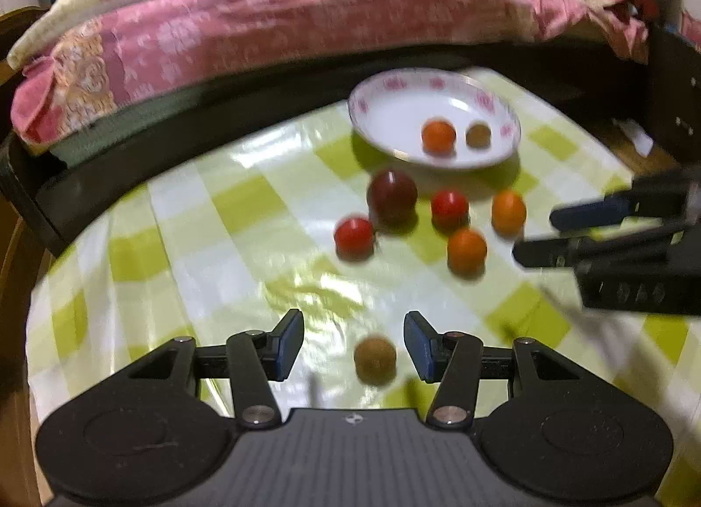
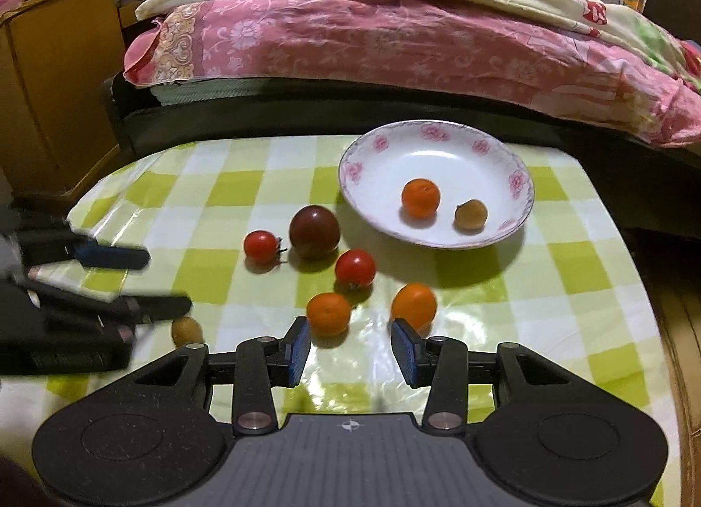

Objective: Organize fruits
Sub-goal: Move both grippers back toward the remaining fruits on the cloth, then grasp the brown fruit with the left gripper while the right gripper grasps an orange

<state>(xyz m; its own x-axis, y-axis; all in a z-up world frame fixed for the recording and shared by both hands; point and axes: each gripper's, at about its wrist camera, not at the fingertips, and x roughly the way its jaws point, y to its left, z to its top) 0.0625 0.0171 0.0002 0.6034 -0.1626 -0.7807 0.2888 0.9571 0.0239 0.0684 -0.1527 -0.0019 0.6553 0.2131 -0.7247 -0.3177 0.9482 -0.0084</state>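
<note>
My left gripper (image 1: 354, 347) stands open low over the checked cloth, with a small brown fruit (image 1: 374, 358) lying loose between its blue pads, nearer the right one. The same brown fruit (image 2: 186, 330) shows beside the left gripper (image 2: 164, 283) in the right wrist view. My right gripper (image 2: 352, 351) is open and holds nothing; two oranges (image 2: 328, 314) (image 2: 414, 305) lie just beyond its fingertips. Farther on are two red tomatoes (image 2: 261, 245) (image 2: 355, 268) and a dark plum (image 2: 314, 231). The white plate (image 2: 438, 156) holds an orange and a brown fruit.
The table (image 2: 228, 196) wears a green-and-white checked plastic cloth. A bed with a pink quilt (image 2: 372, 38) runs close behind the table's far edge. A wooden cabinet (image 2: 52, 90) stands at the left. The right gripper (image 1: 538, 234) reaches in from the right in the left wrist view.
</note>
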